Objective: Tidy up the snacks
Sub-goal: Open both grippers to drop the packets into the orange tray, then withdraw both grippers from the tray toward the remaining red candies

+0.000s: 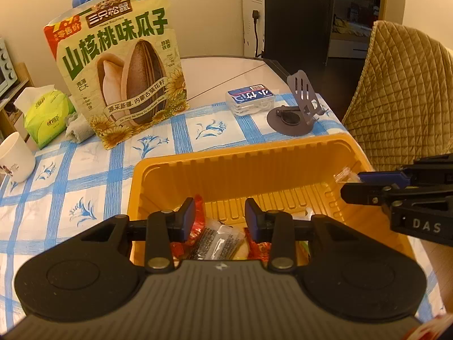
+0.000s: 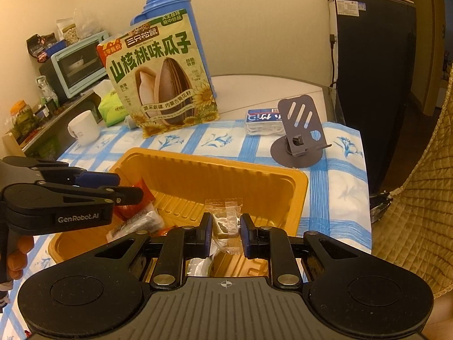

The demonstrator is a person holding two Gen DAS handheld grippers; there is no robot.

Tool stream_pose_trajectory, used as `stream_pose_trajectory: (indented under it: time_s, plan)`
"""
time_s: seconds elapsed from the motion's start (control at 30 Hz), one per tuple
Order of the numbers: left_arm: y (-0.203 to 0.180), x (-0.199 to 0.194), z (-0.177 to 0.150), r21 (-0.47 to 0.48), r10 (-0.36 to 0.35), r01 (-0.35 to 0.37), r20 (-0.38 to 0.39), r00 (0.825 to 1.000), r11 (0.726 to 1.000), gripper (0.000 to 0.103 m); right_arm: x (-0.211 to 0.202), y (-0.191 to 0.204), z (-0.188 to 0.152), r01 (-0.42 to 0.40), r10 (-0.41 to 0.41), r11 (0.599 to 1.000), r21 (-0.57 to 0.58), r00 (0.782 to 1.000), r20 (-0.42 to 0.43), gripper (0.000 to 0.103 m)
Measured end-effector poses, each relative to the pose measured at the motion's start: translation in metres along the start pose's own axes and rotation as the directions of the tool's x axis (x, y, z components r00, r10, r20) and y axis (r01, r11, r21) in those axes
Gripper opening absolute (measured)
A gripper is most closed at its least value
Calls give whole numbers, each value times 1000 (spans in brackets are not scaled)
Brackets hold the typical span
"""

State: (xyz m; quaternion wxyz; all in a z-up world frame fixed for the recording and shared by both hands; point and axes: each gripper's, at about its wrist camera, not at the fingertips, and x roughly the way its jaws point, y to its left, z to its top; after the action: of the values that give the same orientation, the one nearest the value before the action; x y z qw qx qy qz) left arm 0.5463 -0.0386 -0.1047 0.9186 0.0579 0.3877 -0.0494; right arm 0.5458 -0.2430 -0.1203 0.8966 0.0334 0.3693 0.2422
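A yellow plastic tray (image 1: 254, 155) (image 2: 212, 161) sits on the blue-checked tablecloth, with several snack packets piled in its near left corner. My left gripper (image 1: 220, 206) (image 2: 128, 186) hangs over that pile. Its jaws stand narrowly apart, and the pads seem to press on a red-and-clear snack packet (image 1: 218, 238) (image 2: 133, 221). My right gripper (image 2: 226, 221) (image 1: 351, 184) is shut on a clear-wrapped brown candy (image 2: 219, 226) (image 1: 344, 174), held just above the tray's right side.
A large sunflower-seed bag (image 1: 124, 70) stands behind the tray, in front of a blue thermos (image 2: 170, 14). A tissue pack (image 1: 45, 116) and a white mug (image 1: 14, 158) are at the left. A grey phone stand (image 1: 300, 107) and a small box (image 1: 250, 99) are at the back right.
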Motion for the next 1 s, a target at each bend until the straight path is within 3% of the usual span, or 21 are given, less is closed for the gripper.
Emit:
stream_pose_trajectory:
  time_s: [0.53,0.63,0.67,0.73,0.77,0.8,0.9,0.97,1.0]
  plan:
    - [7,-21,0,-35,-5,5,19,1000,999,35,9,-1,6,-12,12,1000,12,1000,-1,21]
    - [9,-25,1,-50,0,1,20,1000,999,39,12,-1,9,-31,32,999,24,999,-18,23]
    - [10,-26,0,-56,1,0,21,1000,998,46,11,-1,9,-35,35,999,23,999,-16,25]
    - [11,-31,-1,-64,11,-9,27,1000,998,56,7,0,8,-32,32,999,27,999,8,55]
    - [11,-33,-2,-67,14,-12,32,999,998,60,4,0,7,-33,32,999,32,999,28,61]
    - [12,-36,-2,-71,15,-12,35,999,997,62,0,0,7,-41,39,999,36,998,46,66]
    - [14,-44,-5,-85,12,-8,39,999,996,68,-8,1,10,-62,59,997,42,997,53,68]
    - [14,-52,-8,-97,7,-3,45,999,995,71,-15,3,10,-60,57,997,49,996,63,74]
    - [15,-56,-9,-107,2,3,50,999,994,74,-19,4,10,-56,52,997,52,996,70,82]
